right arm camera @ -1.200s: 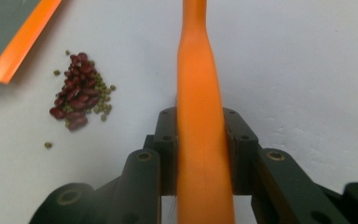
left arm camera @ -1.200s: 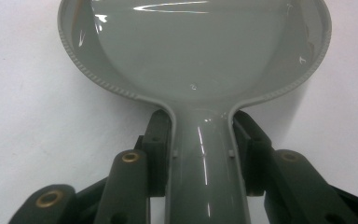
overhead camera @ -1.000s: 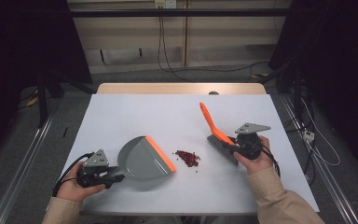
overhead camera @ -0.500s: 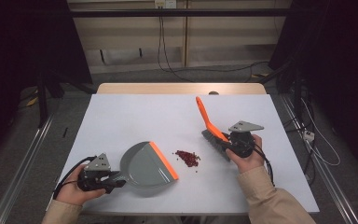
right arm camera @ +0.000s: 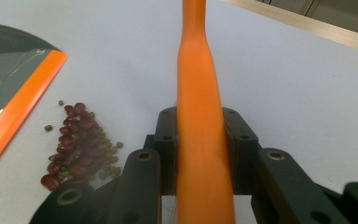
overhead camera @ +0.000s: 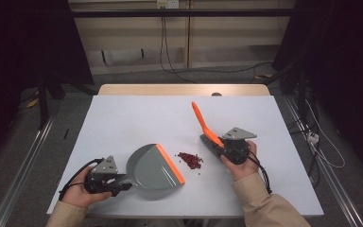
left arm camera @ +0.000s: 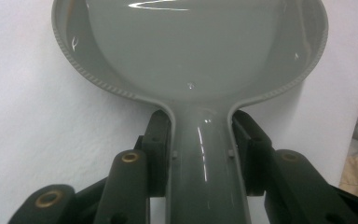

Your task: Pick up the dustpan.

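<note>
A grey dustpan (overhead camera: 151, 166) with an orange lip lies flat on the white table, lip toward a small pile of red and green beans (overhead camera: 190, 161). My left gripper (overhead camera: 122, 181) is shut on the dustpan's handle (left arm camera: 207, 163); in the left gripper view the jaws press it from both sides, with the pan (left arm camera: 191, 46) ahead. My right gripper (overhead camera: 220, 144) is shut on a brush's orange handle (overhead camera: 200, 119), which slants up and away. In the right gripper view the handle (right arm camera: 198, 93) runs between the jaws, with the beans (right arm camera: 77, 142) and dustpan lip (right arm camera: 18, 114) at the left.
The white table (overhead camera: 123, 118) has bare room behind and to both sides of the beans. A wooden strip (overhead camera: 179, 90) borders its far edge. Cables lie on the floor beyond and to the right of the table.
My right hand has carried the brush leftward, closer to the beans, with the orange handle now leaning further left. The left hand and dustpan have stayed almost where they were.
</note>
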A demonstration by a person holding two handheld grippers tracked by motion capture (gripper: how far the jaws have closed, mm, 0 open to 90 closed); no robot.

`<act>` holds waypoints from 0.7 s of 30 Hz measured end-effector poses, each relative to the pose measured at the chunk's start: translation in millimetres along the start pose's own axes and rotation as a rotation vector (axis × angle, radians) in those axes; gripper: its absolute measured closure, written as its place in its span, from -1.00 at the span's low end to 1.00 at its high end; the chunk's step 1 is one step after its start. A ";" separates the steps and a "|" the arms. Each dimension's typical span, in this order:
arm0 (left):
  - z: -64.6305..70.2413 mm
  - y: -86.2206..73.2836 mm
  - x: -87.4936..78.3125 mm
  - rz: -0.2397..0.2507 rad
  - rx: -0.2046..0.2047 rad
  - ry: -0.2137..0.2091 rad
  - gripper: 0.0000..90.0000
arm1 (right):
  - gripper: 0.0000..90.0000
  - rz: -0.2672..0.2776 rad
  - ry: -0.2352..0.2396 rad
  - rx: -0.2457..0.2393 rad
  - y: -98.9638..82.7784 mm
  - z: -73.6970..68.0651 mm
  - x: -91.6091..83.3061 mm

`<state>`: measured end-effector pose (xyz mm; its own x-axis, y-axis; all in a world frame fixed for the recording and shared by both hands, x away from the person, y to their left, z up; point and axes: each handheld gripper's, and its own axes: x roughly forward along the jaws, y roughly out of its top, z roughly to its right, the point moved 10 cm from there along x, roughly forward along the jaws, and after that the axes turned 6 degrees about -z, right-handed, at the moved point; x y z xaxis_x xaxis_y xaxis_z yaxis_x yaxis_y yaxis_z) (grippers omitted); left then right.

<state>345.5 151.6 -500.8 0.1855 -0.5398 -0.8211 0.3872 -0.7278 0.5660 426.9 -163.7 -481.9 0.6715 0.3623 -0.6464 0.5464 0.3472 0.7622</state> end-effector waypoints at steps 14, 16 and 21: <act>10.0 8.6 8.7 0.001 0.014 -0.029 0.39 | 0.59 0.000 -0.017 -0.058 1.0 -23.6 4.4; 9.4 8.2 8.7 0.004 0.010 -0.031 0.38 | 0.59 0.001 -0.016 -0.052 0.9 -23.1 4.3; 10.0 7.7 11.7 0.002 0.005 -0.036 0.33 | 0.59 0.003 -0.008 -0.047 0.9 -23.5 4.4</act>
<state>341.6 135.4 -505.3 0.1536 -0.5564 -0.8166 0.3827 -0.7284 0.5683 418.6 -141.5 -484.9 0.6768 0.3565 -0.6440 0.5208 0.3865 0.7612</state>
